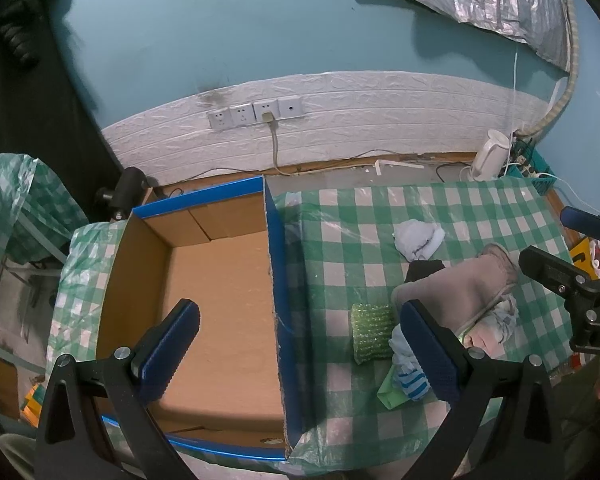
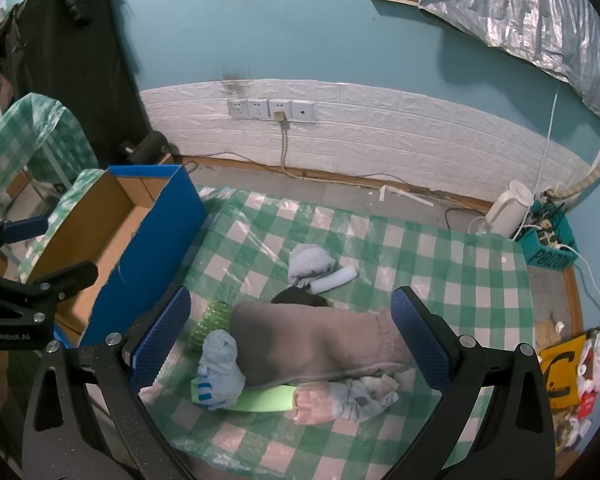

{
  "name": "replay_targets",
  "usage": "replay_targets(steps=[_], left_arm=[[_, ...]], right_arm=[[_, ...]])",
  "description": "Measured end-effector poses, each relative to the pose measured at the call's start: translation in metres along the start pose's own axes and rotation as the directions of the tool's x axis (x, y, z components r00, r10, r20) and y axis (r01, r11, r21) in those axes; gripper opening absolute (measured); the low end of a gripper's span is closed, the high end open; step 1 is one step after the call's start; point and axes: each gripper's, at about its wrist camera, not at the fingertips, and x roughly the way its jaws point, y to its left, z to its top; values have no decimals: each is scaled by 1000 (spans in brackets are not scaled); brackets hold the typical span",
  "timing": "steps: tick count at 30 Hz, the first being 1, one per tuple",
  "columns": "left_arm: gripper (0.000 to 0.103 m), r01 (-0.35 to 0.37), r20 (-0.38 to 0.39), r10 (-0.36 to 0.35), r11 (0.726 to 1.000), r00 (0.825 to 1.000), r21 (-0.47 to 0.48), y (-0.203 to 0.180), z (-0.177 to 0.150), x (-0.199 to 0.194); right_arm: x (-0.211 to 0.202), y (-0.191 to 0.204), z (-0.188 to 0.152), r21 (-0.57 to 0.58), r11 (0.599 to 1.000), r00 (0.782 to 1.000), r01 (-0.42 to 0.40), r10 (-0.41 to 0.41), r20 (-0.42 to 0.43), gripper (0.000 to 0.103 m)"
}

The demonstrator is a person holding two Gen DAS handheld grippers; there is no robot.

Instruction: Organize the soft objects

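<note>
An open blue cardboard box (image 1: 220,292) with a bare brown inside sits at the left of the green checked table (image 1: 340,208); it also shows in the right wrist view (image 2: 156,240). My left gripper (image 1: 300,352) is open and empty, straddling the box's right wall. My right gripper (image 2: 292,336) is open above a pile of soft things: a grey-brown rolled garment (image 2: 312,344), a white-blue sock bundle (image 2: 220,364), a green sponge (image 2: 210,320), a light green cloth (image 2: 264,400) and a patterned cloth (image 2: 356,396). A white bundle (image 2: 310,264) lies behind.
A white kettle (image 2: 508,208) and a teal basket of cables (image 2: 548,240) stand at the table's far right corner. Wall sockets (image 2: 272,110) with a plugged cable are behind. A second checked table (image 2: 24,140) is at far left. Bags lie on the floor at right (image 2: 580,364).
</note>
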Motion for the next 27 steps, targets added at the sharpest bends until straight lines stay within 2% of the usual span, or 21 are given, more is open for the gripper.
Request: replay_targets(steps=[27], left_arm=[[101,-1,-8,1,1000,1000,0,-1,-2,1]], right_arm=[[-1,-2,-1,2,1000,1000,5,-5,-7,100]])
